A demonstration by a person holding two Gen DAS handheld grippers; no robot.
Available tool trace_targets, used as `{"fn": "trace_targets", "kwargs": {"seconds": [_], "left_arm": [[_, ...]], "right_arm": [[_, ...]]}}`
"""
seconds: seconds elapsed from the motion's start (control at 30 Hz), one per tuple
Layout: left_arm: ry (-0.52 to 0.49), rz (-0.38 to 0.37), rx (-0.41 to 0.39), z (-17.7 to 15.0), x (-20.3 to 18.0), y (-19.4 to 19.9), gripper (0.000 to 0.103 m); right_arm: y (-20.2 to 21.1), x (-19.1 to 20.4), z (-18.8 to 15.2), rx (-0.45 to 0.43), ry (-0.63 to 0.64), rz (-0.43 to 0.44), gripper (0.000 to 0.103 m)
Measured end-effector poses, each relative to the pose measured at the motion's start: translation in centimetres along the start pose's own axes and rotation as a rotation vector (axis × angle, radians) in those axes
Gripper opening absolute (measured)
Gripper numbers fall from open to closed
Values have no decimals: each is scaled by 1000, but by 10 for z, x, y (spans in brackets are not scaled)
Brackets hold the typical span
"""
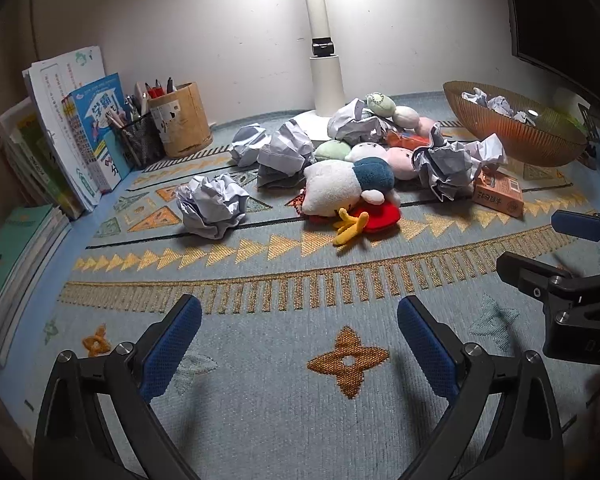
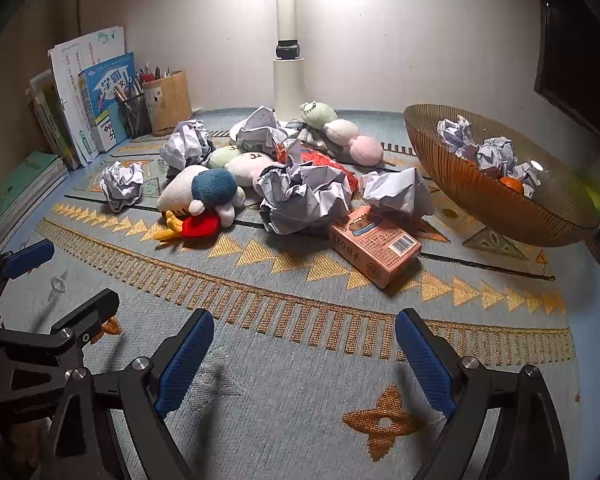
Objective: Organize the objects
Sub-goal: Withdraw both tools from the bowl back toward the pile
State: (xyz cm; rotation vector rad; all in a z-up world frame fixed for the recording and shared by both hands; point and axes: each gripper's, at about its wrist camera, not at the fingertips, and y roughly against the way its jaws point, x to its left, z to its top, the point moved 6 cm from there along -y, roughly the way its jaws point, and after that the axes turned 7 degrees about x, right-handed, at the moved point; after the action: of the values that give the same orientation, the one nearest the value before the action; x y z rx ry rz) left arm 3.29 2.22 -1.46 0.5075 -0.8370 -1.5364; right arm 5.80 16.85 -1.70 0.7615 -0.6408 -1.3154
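Note:
A pile lies mid-mat: crumpled paper balls [image 1: 213,204] [image 2: 305,196], a white-and-blue plush bird [image 1: 348,192] [image 2: 204,196] with red and yellow parts, pastel plush toys [image 1: 384,106] [image 2: 340,128], and an orange card box [image 1: 498,193] [image 2: 376,246]. An amber ribbed bowl [image 1: 512,136] [image 2: 484,200] at the right holds paper balls and an orange fruit [image 2: 512,185]. My left gripper [image 1: 300,336] is open and empty, low over the mat, short of the pile. My right gripper [image 2: 305,344] is open and empty, near the box.
Books [image 1: 76,136] [image 2: 96,104] stand at the left wall, with a mesh pen cup [image 1: 138,140] and a wooden holder [image 1: 180,120] beside them. A white lamp post [image 1: 326,76] [image 2: 287,76] stands behind the pile. A dark monitor [image 2: 576,40] is at the right. A patterned mat [image 1: 300,288] covers the desk.

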Motion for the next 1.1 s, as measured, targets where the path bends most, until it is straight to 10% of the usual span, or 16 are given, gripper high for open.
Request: {"fn": "trace_targets", "kwargs": {"seconds": [0.87,1.1], "left_arm": [[-12,-48,26,-1,-2,-5,99],[9,-80,22,-1,0,-4,99]], "right_arm": [[2,-9,2,-10,-38,0,92],[36,-51,0,-173,-230,-72,103]]}}
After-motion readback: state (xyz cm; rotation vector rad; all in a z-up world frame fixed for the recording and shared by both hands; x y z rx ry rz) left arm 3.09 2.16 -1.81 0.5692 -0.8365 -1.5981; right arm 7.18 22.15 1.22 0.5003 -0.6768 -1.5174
